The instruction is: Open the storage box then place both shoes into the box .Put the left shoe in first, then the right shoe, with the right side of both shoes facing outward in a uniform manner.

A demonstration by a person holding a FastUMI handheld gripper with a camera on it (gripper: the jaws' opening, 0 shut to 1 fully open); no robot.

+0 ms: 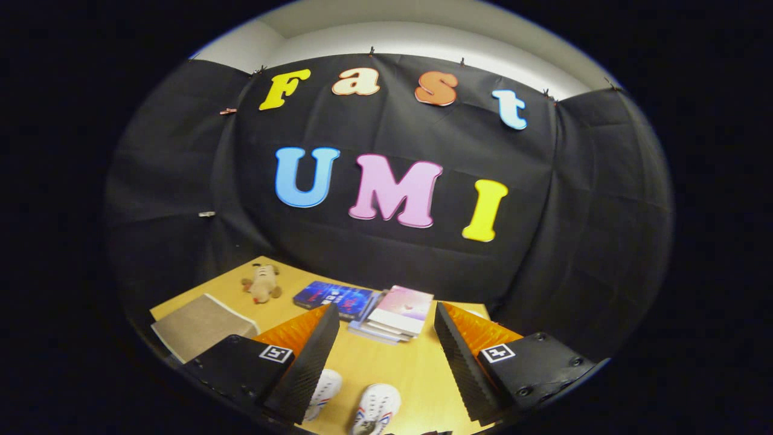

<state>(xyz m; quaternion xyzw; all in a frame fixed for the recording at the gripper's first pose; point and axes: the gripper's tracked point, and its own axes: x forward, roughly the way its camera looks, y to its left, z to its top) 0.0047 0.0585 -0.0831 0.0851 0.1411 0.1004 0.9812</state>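
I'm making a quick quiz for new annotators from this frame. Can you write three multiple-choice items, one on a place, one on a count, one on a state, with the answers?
1. Where does the plush toy lie?
A. on the far part of the table, beyond the claw
B. between the fingers
C. on top of the stack of books

2. How many white shoes show near the fingers?
A. one
B. two
C. four

3. How do the claw's fingers stand?
A. shut on a shoe
B. shut on a book
C. open, gripping nothing

Answers: 1 A, the toy sits near the back wall, left of the books. 2 B, a pair lies on the table. 3 C, the fingers stand wide apart over bare tabletop.
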